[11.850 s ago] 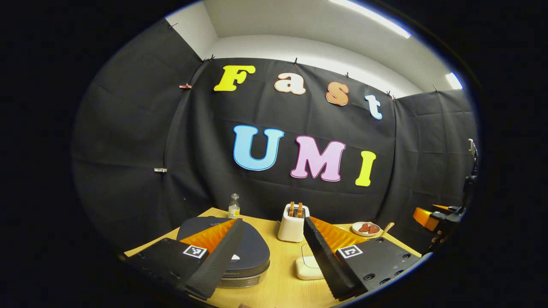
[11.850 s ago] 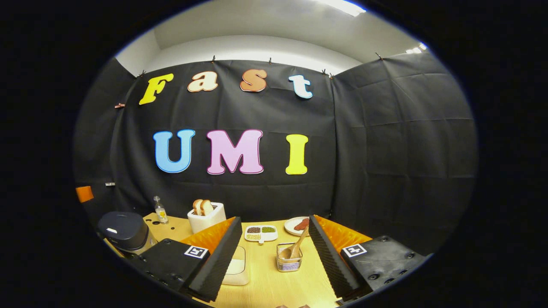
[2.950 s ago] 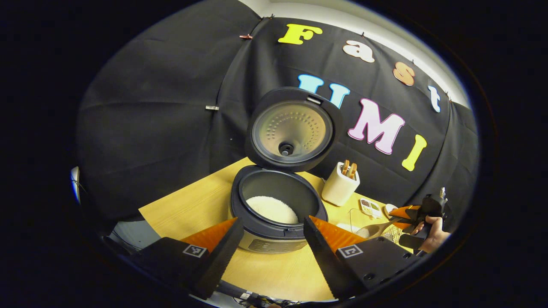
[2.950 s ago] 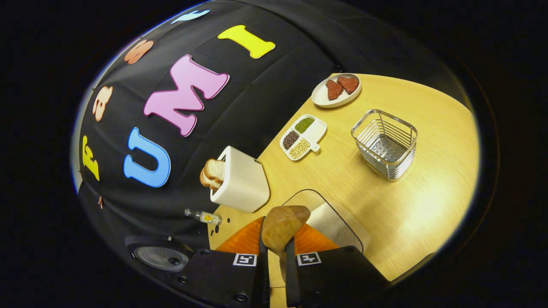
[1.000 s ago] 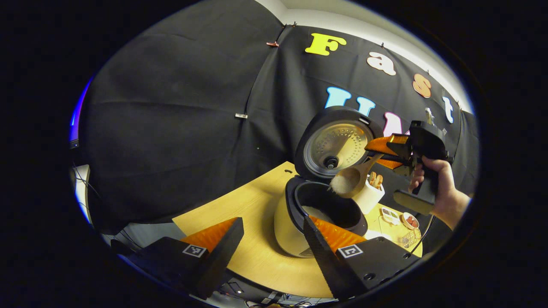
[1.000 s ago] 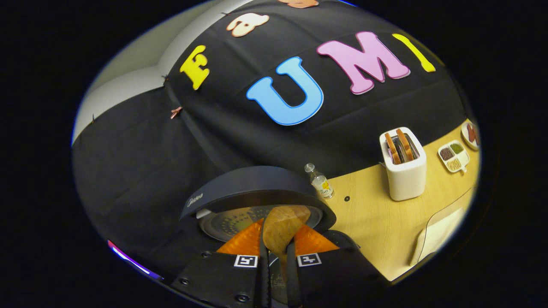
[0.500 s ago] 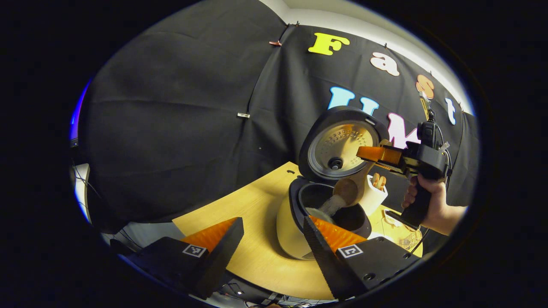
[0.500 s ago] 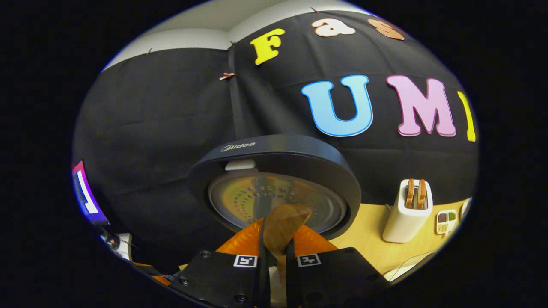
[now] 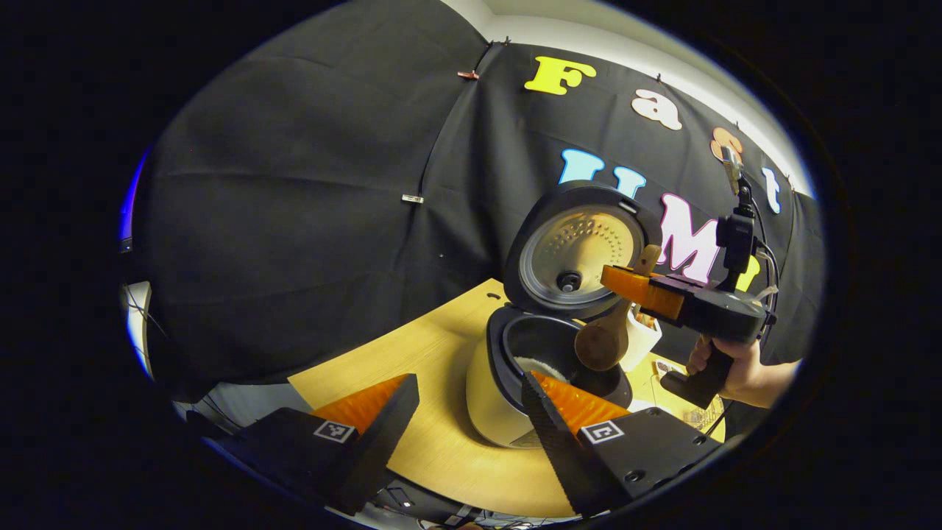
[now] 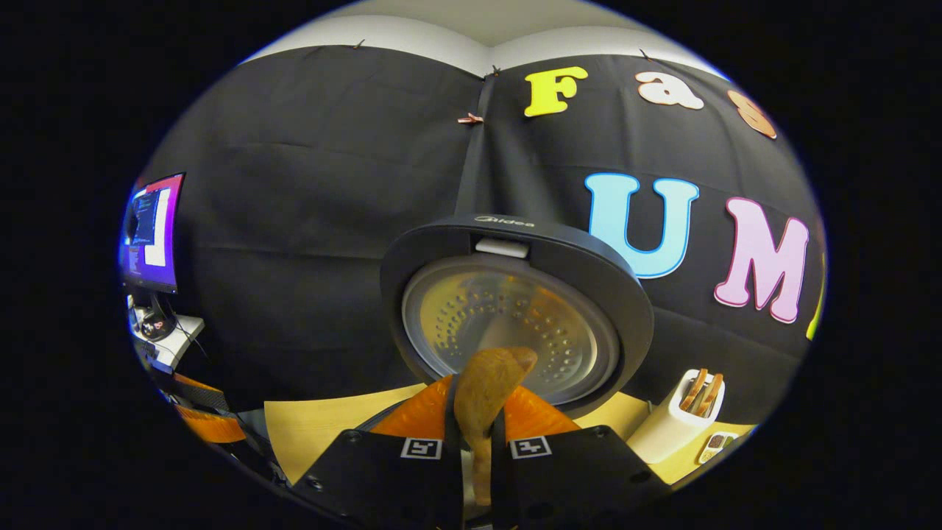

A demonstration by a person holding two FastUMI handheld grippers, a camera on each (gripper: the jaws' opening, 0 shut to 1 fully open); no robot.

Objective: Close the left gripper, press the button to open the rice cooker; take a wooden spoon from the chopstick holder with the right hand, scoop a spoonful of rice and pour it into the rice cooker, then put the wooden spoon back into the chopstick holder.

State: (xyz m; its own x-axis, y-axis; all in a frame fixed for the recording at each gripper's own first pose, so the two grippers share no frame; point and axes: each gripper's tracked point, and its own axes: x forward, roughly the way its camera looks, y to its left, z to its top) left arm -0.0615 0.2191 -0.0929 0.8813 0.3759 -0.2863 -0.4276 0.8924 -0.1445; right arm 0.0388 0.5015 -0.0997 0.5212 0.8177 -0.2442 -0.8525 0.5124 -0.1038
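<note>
The right gripper point(image 10: 475, 412) squeezes the brown wooden spoon point(image 9: 605, 340), tipped over the open dark round rice cooker point(image 9: 548, 353). At six o'clock, the left gripper point(image 9: 471, 427) stays wide open.

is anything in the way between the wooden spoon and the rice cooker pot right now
Nothing visible. In the left gripper view the wooden spoon, held by the right claw, hangs bowl-down directly over the open rice cooker; its lid stands raised behind, clear of the spoon.

Open rice cooker point(image 9: 508, 397) on the desk point(image 9: 412, 383), lid raised behind.
Wooden spoon point(image 9: 603, 342) hangs over its pot; toaster point(image 9: 642, 335) at the cooker's 3 o'clock, just beside.
</note>
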